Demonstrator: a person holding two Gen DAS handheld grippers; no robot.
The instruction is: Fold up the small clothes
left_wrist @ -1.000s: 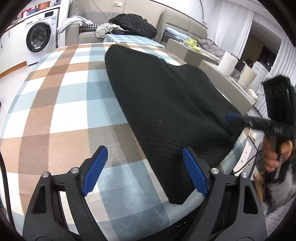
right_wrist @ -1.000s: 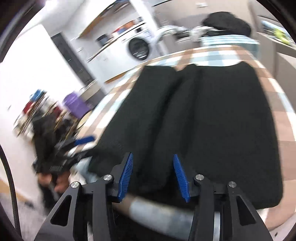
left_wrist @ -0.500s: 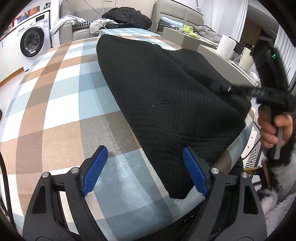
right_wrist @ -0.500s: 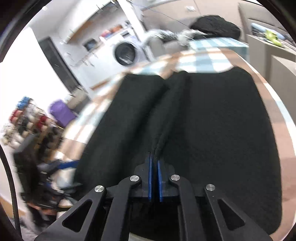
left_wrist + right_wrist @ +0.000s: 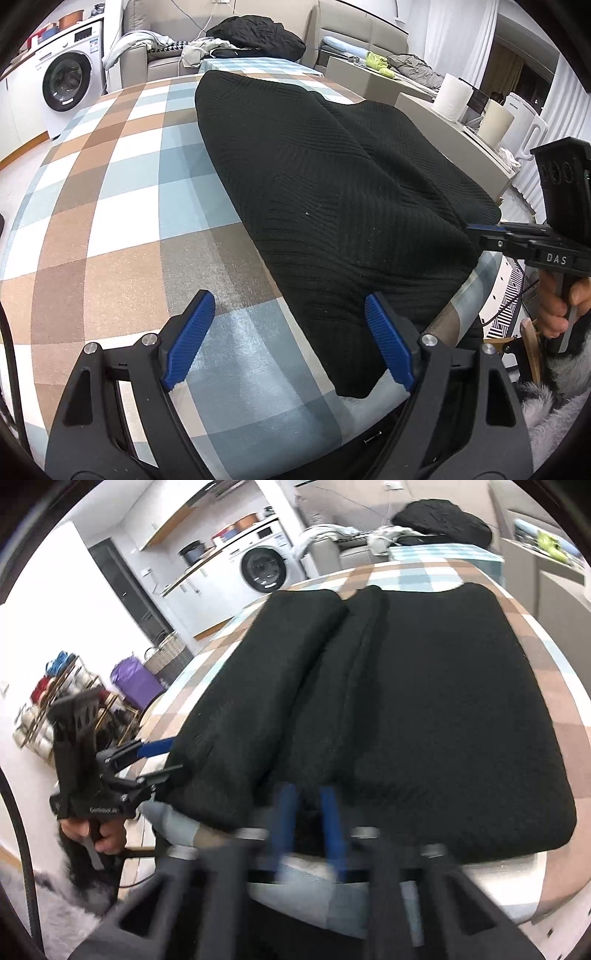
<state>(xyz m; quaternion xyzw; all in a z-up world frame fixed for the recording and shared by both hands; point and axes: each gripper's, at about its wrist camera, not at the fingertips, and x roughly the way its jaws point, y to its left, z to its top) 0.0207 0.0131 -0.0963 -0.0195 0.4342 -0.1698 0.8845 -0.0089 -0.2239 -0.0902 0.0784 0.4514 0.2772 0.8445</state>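
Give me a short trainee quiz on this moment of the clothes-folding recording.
1. True or false: the left gripper has its jaws open and grips nothing.
2. Which appliance stands in the background beyond the checked tablecloth? A) washing machine B) fridge C) oven
3. What colour is the garment spread on the table?

Key: 1 true; 2 A; 3 black.
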